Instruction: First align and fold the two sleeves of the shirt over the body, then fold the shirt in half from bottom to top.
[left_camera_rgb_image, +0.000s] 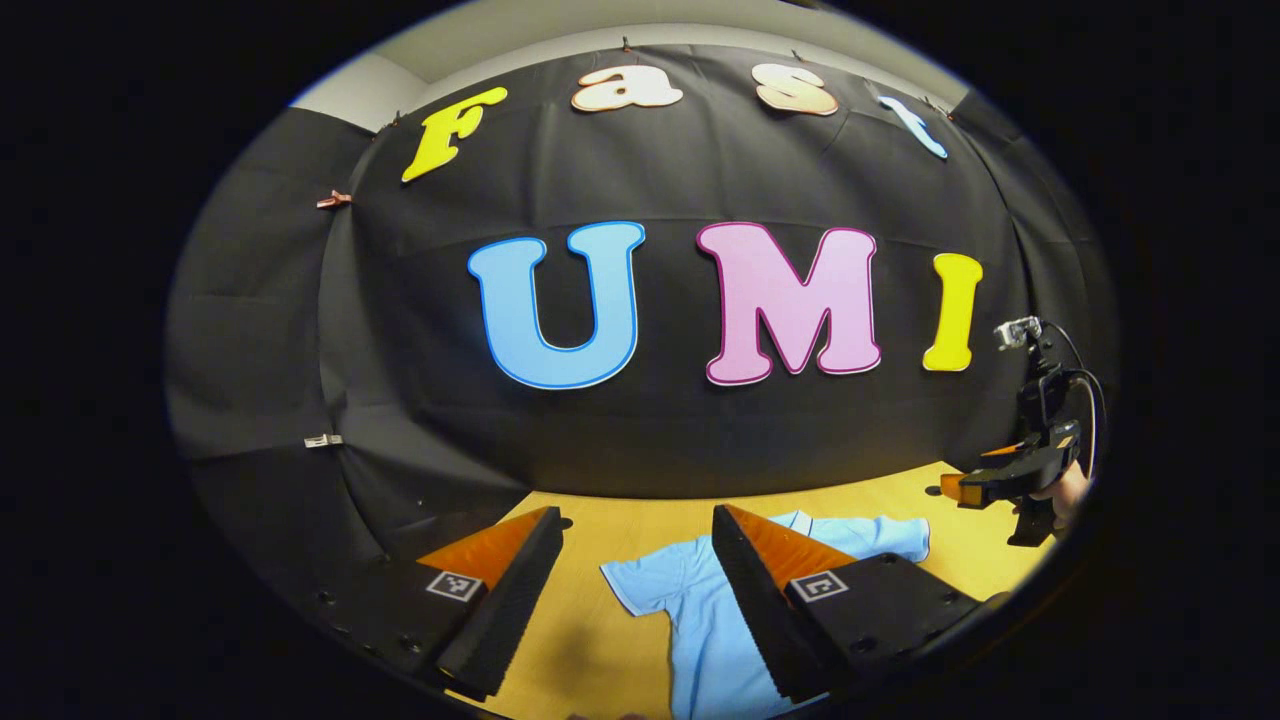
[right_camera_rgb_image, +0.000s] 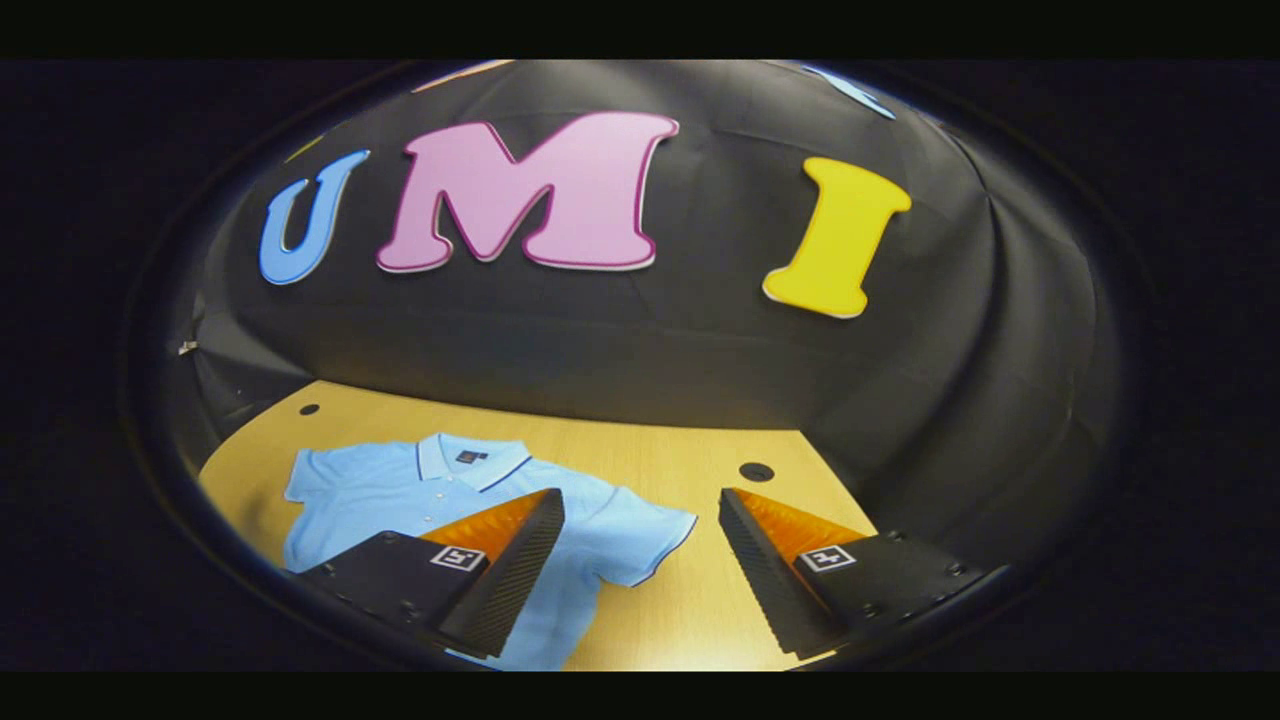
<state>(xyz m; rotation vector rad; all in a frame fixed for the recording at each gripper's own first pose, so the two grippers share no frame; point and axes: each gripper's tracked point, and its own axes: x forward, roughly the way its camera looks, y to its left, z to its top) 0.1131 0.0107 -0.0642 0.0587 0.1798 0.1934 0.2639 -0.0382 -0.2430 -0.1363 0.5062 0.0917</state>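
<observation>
The shirt (right_camera_rgb_image: 400, 500) lies flat and face up on the counter (right_camera_rgb_image: 660, 450), collar (right_camera_rgb_image: 470, 460) toward the booth wall, hem toward the operator; both sleeves extend outward and no fold is made yet. In the right gripper view, the right hand-held gripper (right_camera_rgb_image: 640, 565) hovers above the counter with its fingers spread wide and nothing between them. One sleeve (right_camera_rgb_image: 645, 540) lies directly ahead, its cuff edge reaching into the gap between the fingers, with one finger over the shirt body and the other over bare counter. In the left gripper view, the left hand-held gripper (left_camera_rgb_image: 635, 590) is likewise spread and empty, with the opposite sleeve (left_camera_rgb_image: 640, 585) lying in the gap between its fingers. The right hand-held gripper is also visible in that view at the far edge (left_camera_rgb_image: 955, 490), held by a hand (left_camera_rgb_image: 1070, 495). The long axis of the shirt runs from operator to wall; each sleeve projects across that axis, outward from the body. Judgement: each hand-held gripper is the nearer one to the sleeve on its own side, so the first step, not yet begun, calls for lowering onto the cuff edge, closing, then carrying the sleeve inward over the body
</observation>
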